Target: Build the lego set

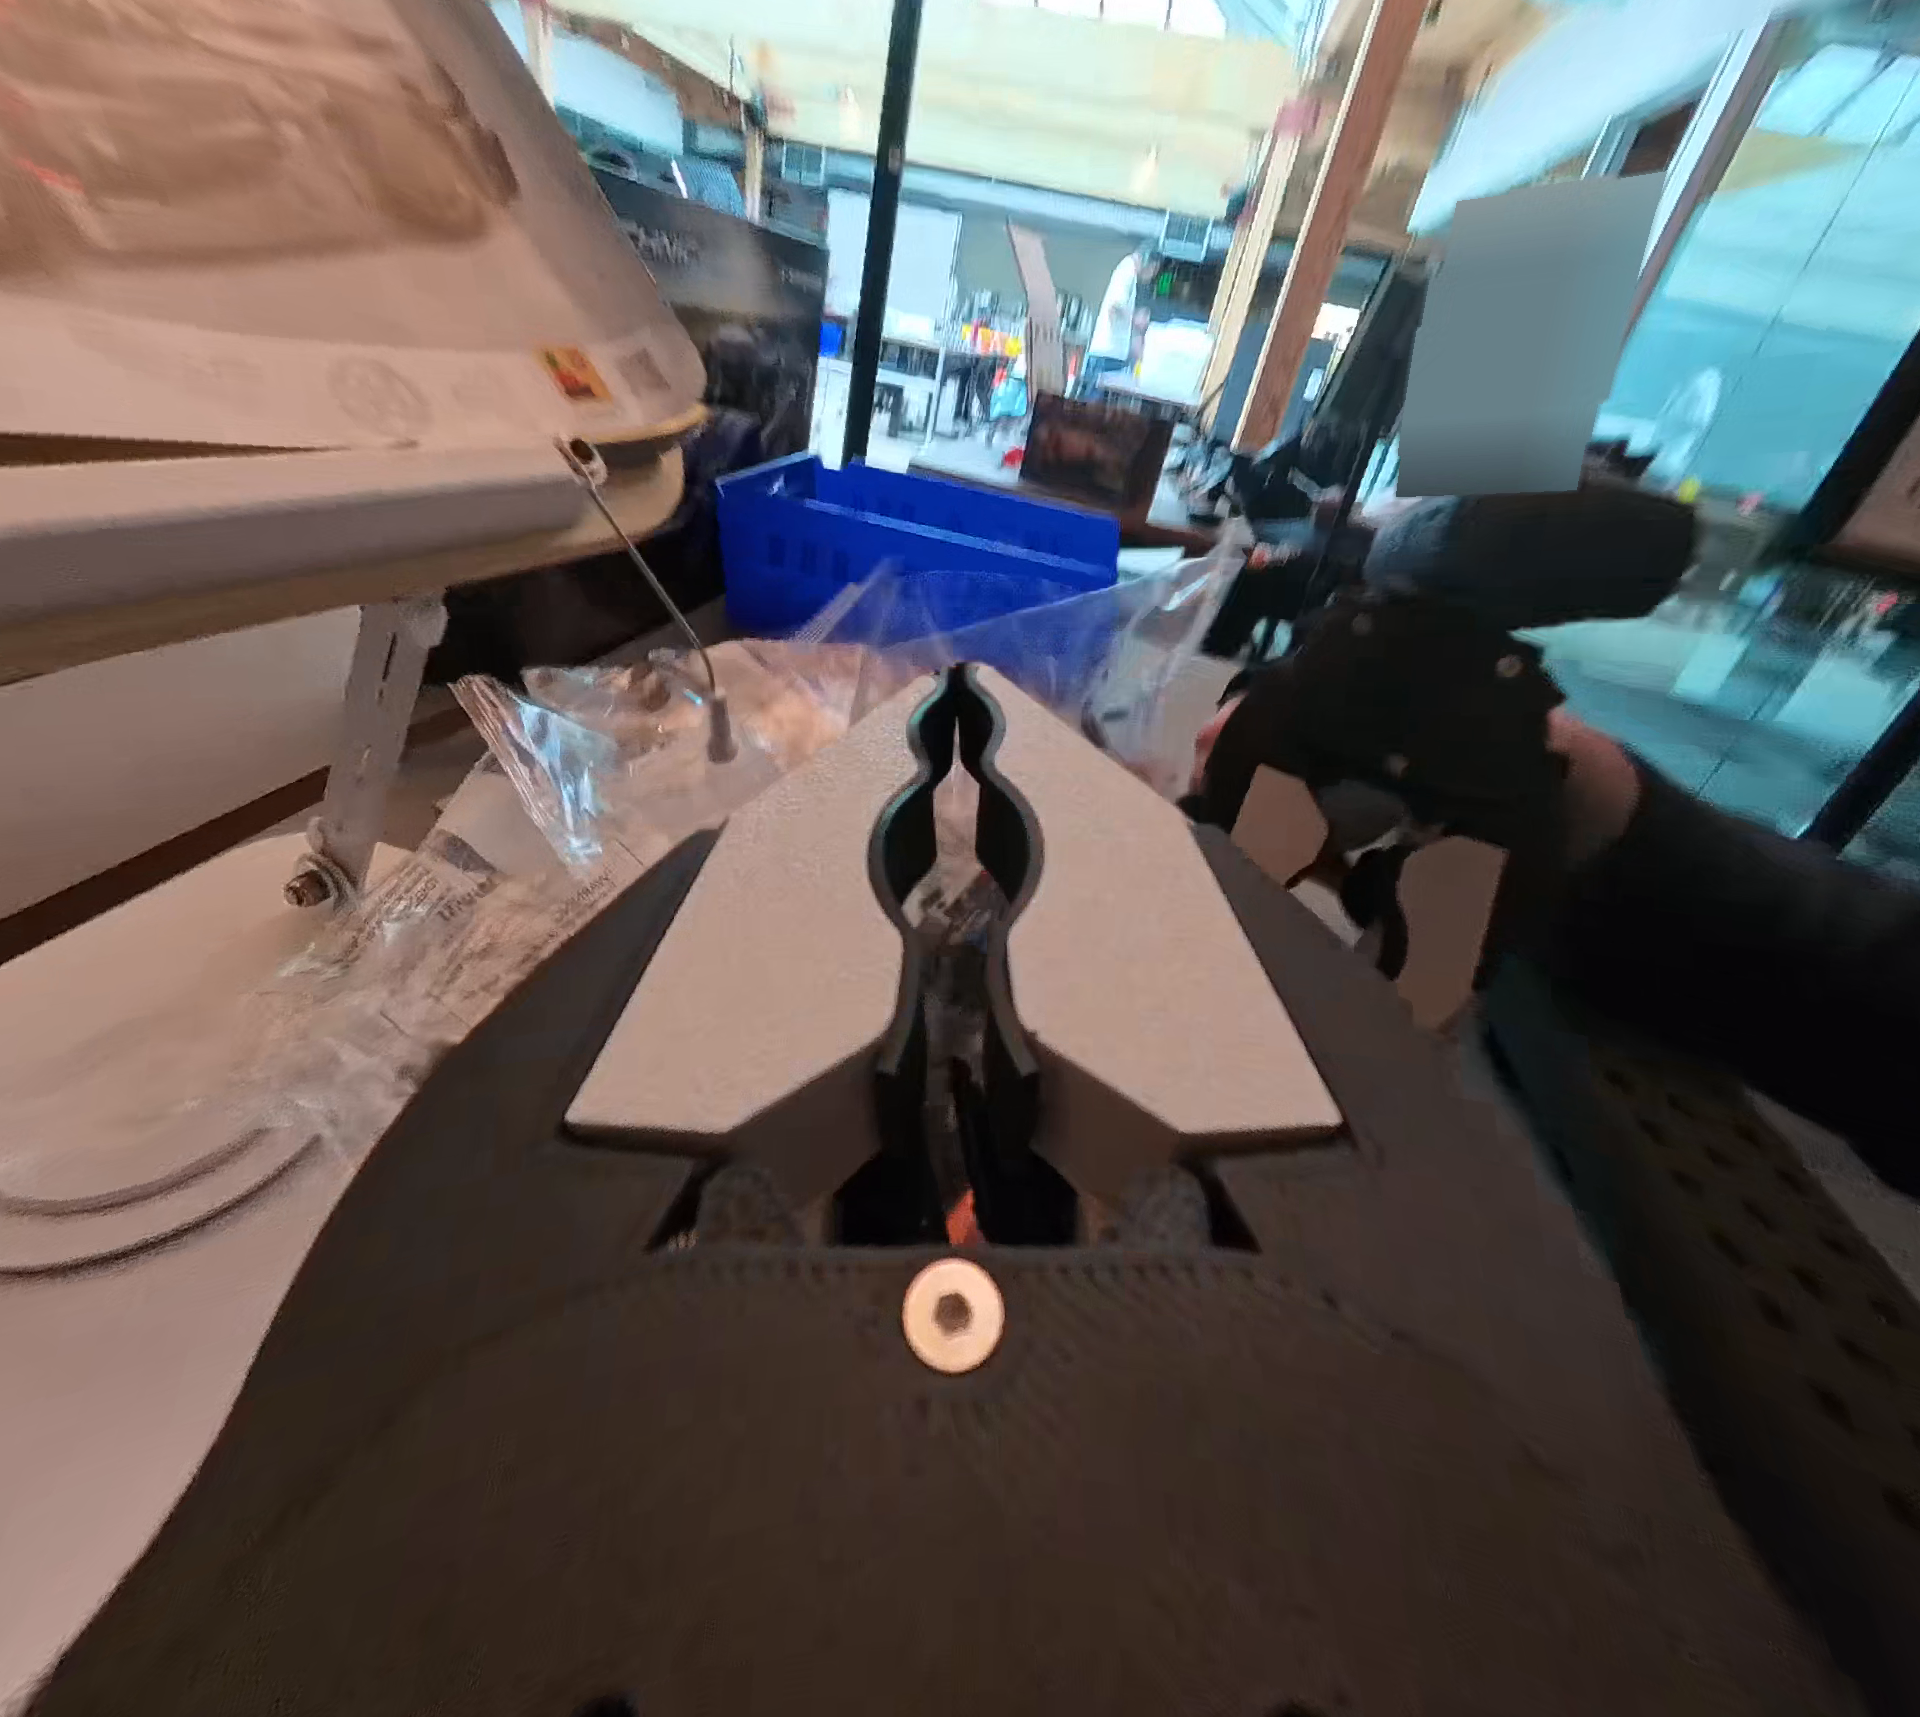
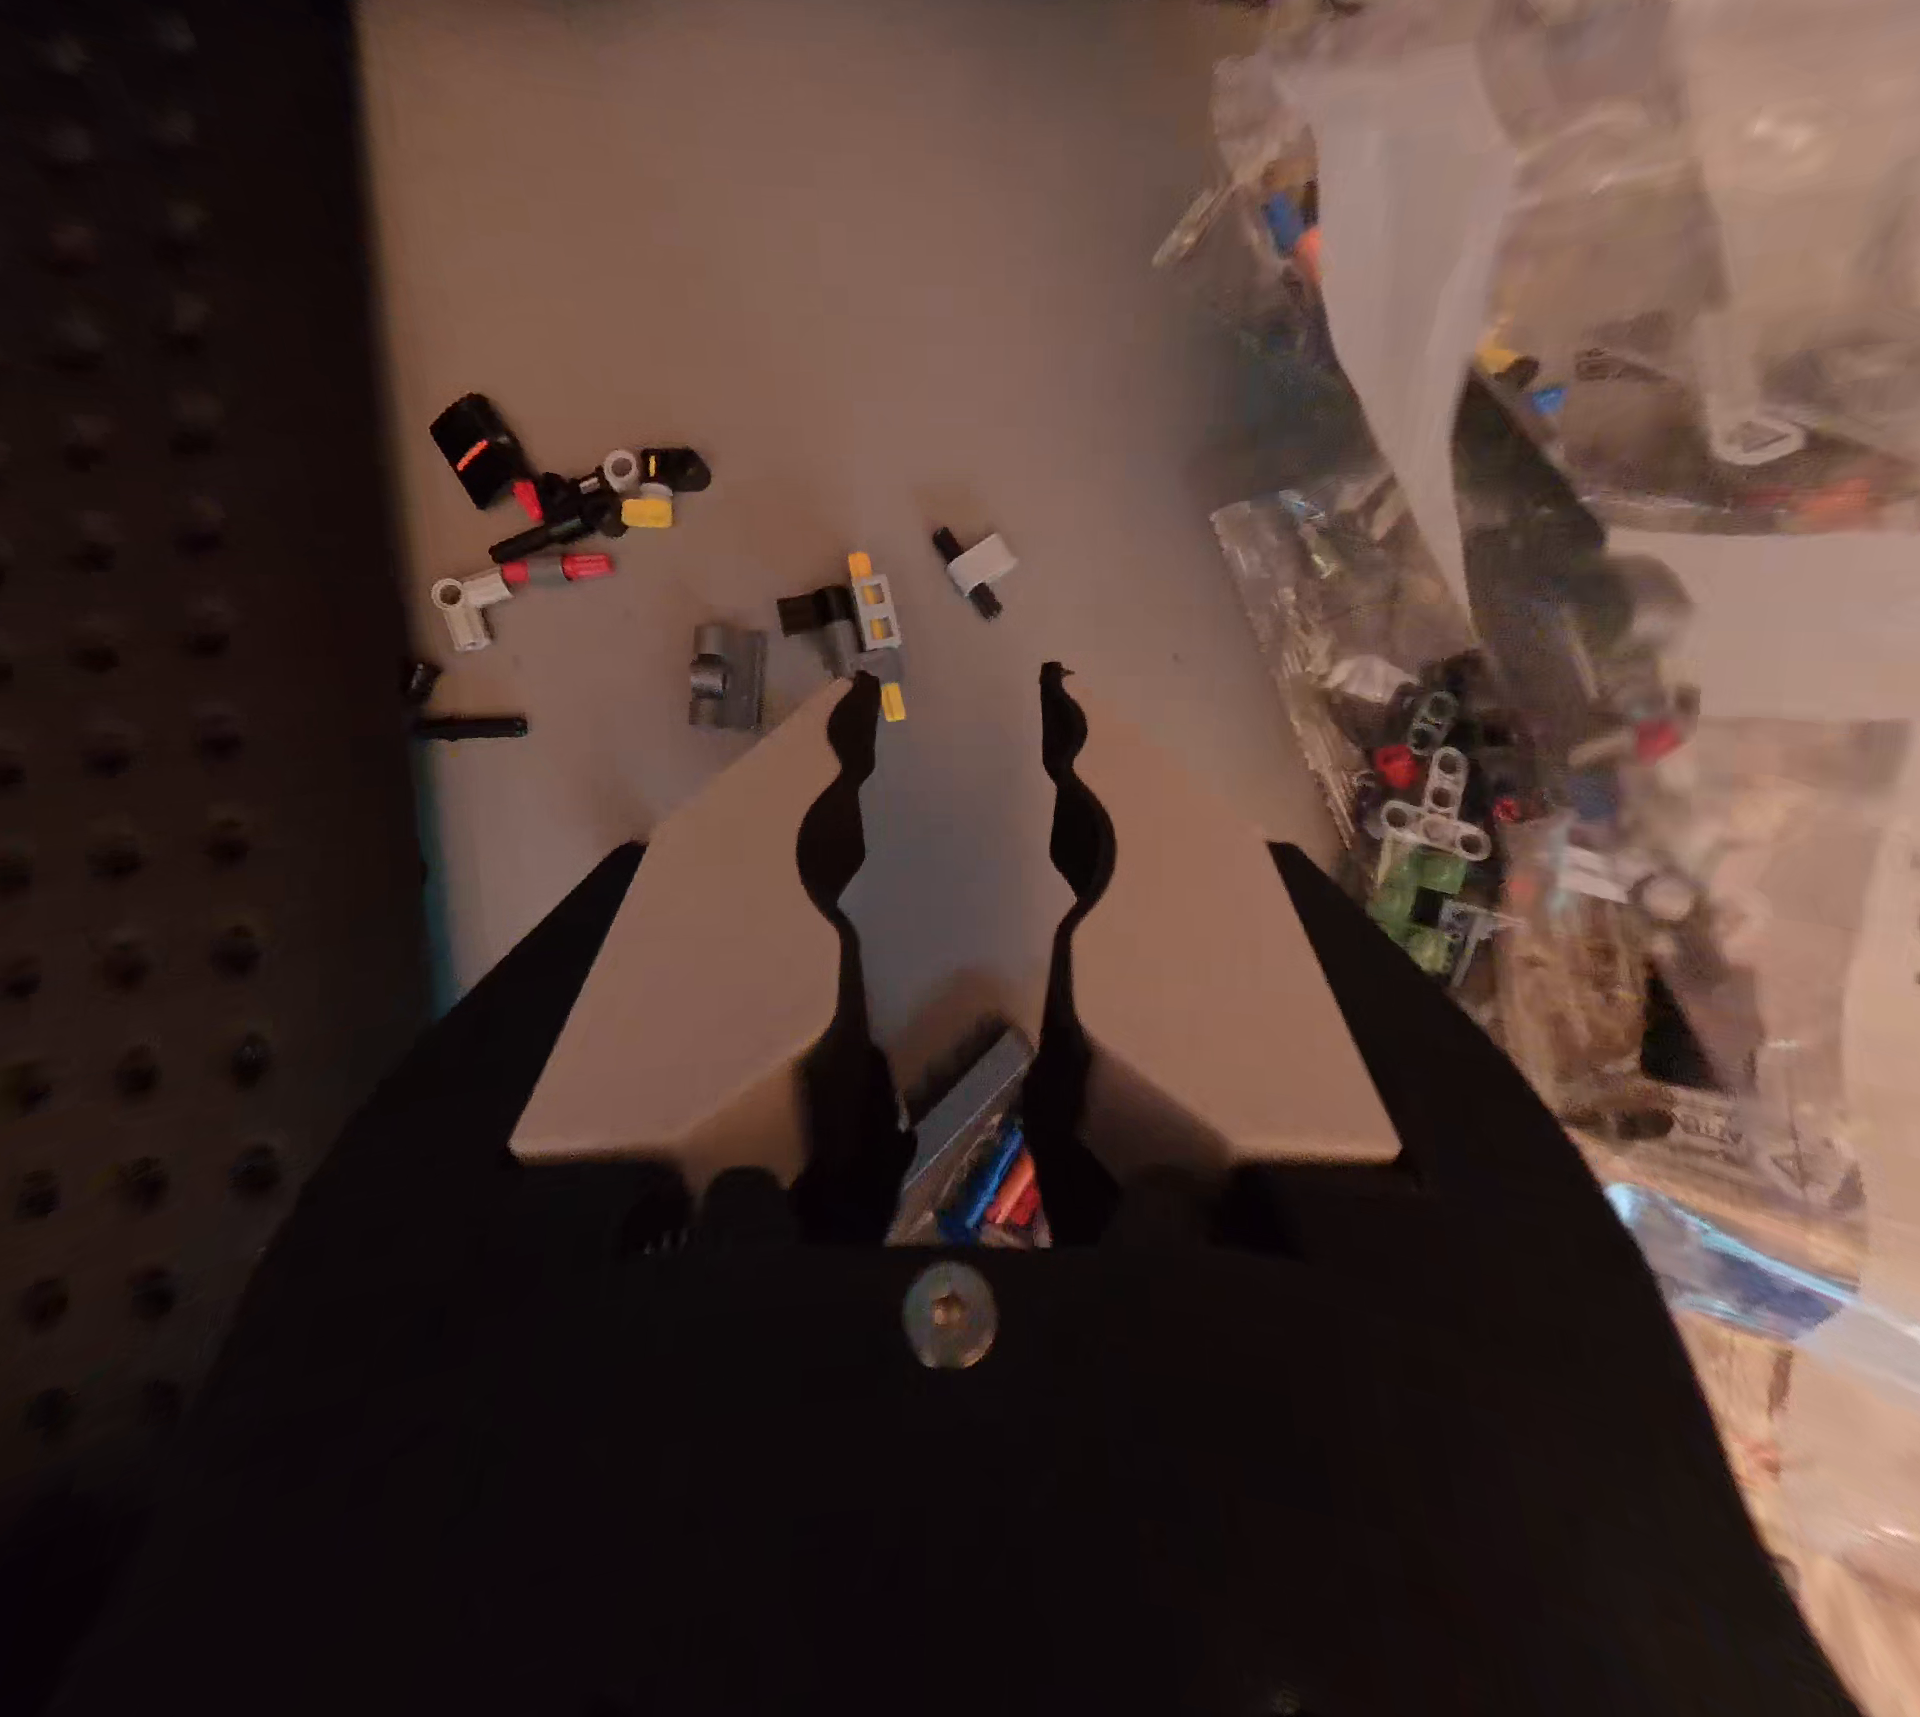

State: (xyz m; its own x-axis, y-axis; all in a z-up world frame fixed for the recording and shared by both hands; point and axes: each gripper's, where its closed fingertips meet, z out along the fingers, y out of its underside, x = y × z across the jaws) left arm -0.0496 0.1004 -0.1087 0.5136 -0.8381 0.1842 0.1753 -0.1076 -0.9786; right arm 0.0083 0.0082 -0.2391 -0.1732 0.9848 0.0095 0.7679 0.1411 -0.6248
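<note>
The right gripper (image 2: 956, 675), fingers parted and empty, hovers over loose lego pieces (image 2: 852, 628) on a tan board (image 2: 779, 213), its left tip beside a grey-and-yellow assembly; bagged parts (image 2: 1455, 784) crowd the right. The left gripper (image 1: 958, 680), pressed together, points at a blue bin (image 1: 914, 545).

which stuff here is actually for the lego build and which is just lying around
For the build:
- loose lego pieces on the tan mat
- grey-and-yellow subassembly
- clear bags of parts
- instruction booklet on its stand

Just lying about:
- blue bin
- empty clear wrappers
- black perforated board
</note>
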